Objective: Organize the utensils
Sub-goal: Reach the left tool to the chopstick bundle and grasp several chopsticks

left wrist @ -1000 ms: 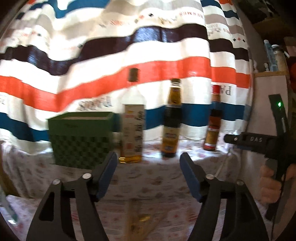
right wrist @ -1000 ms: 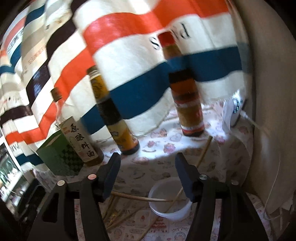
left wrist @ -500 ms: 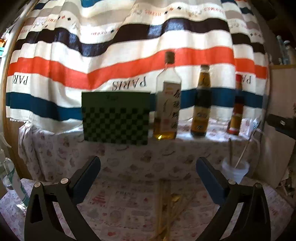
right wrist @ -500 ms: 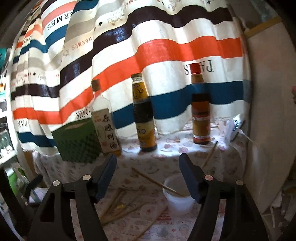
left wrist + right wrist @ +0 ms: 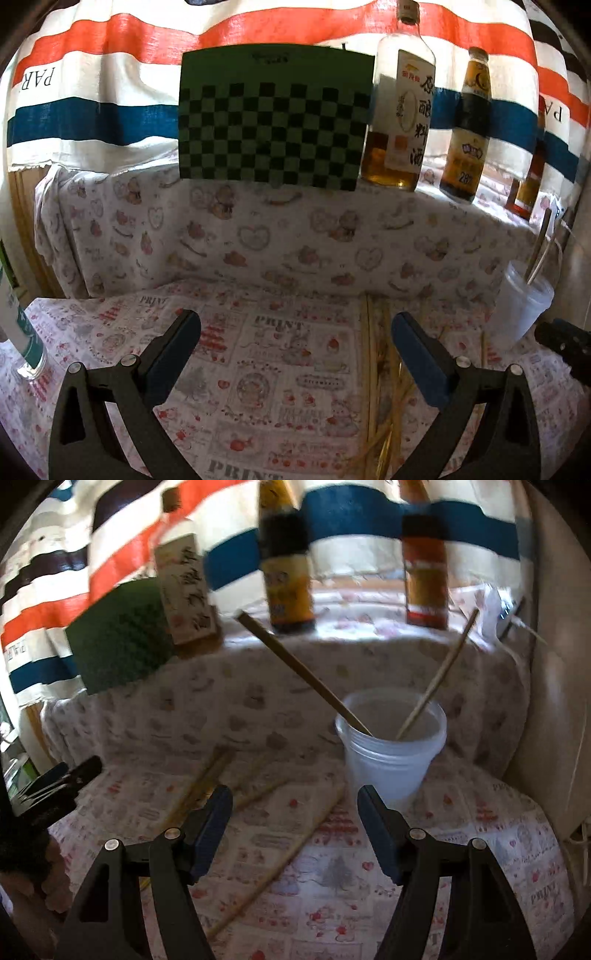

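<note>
Standing in the cup (image 5: pixel 391 760): two chopsticks (image 5: pixel 306 675). Several loose chopsticks (image 5: pixel 273 867) remain on the cloth; left gripper (image 5: pixel 295 354) and right gripper (image 5: pixel 295 823) both spread, empty.

Two chopsticks (image 5: pixel 303 672) leaning in translucent cup (image 5: pixel 391 760); more bamboo chopsticks (image 5: pixel 280 864) scattered flat beside it.

Left gripper (image 5: pixel 295 345) and right gripper (image 5: pixel 294 812): each a pair of matte black, angular fingers with triangular cut-outs, round silver screw heads at the pivots, and flat dark blue pads (image 5: pixel 419 363) lining the inner faces of the tips
</note>
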A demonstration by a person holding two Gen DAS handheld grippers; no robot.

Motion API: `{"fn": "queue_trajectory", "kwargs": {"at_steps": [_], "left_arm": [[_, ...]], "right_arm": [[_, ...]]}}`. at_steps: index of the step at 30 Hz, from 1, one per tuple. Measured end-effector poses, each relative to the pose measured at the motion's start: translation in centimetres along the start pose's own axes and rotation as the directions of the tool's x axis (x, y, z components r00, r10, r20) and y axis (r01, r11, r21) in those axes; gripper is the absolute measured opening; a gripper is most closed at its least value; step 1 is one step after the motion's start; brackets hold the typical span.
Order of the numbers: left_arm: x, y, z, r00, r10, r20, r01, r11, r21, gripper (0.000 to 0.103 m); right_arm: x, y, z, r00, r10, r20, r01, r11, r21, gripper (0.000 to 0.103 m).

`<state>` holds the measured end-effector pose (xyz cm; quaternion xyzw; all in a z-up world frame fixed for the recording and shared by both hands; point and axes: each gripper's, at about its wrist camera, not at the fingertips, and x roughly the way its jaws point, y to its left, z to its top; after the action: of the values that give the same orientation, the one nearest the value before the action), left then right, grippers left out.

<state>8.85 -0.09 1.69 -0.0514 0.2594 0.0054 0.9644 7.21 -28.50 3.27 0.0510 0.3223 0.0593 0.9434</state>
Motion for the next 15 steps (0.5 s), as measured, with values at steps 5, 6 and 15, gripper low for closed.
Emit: {"fn": "queue_trajectory", "kwargs": {"at_steps": [5,6,15], "left_arm": [[0.6,-0.4,-0.4,0.999,-0.025,-0.046,0.025,1.0,-0.002,0.102],[0.9,-0.6,-0.4,0.998,-0.027,-0.057,0.028,1.0,0.006,0.102],[3.6,-3.4,-2.0,0.889,-0.31,-0.338,0.314,0.949,-0.044,0.072]], "right_arm": [[1.3,-0.9,-0.2,0.998,-0.05,-0.037,0.05,0.999,0.011,0.072],[1.5,-1.0,-0.1,0.997,-0.064,-0.046,0.064,0.998,0.007,0.072],[2.1,-2.2,0.0,0.991,-0.112,-0.074,0.115,0.993,0.032,0.072]]}}
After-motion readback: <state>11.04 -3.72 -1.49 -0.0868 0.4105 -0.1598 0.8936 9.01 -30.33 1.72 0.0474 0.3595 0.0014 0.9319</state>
